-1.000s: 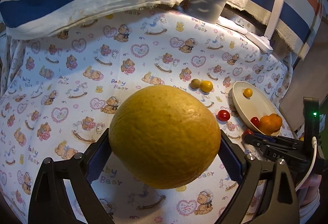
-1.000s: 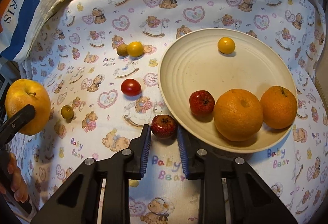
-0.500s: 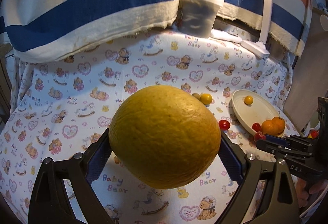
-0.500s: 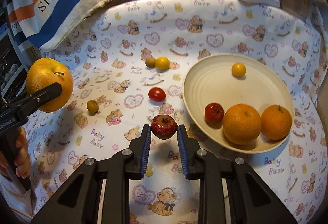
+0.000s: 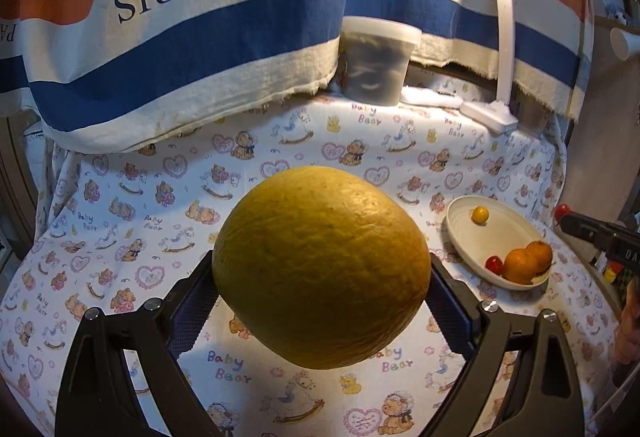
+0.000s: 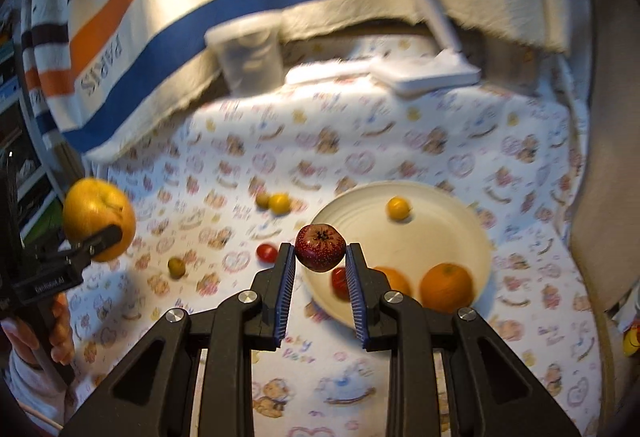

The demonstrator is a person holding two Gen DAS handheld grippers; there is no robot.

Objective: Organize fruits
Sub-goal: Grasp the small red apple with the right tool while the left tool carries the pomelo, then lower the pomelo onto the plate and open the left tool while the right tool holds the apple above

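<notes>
My left gripper [image 5: 320, 277] is shut on a big yellow apple [image 5: 320, 265], held up above the teddy-bear cloth; the right wrist view shows the same apple [image 6: 98, 217] at far left. A small dark red fruit [image 6: 320, 247] sits pinched between the blue pads of my right gripper [image 6: 320, 257], in the air over the near left rim of the cream plate [image 6: 440, 197]. The plate [image 5: 460, 229] holds two oranges [image 6: 447, 287], a small red fruit [image 6: 339, 279] and a small yellow one [image 6: 399, 208].
Loose on the cloth lie a red cherry tomato [image 6: 267, 252], a yellow fruit [image 6: 279, 203] beside an olive one [image 6: 262, 200], and a greenish one [image 6: 176, 266]. At the back stand a lidded tub [image 5: 376, 65], a lamp base [image 5: 490, 115] and a striped towel [image 5: 180, 37].
My right gripper has lifted the red fruit off the cloth and carried it up beside the plate rim. The left gripper has risen a little with the apple, and both views have tilted upward.
</notes>
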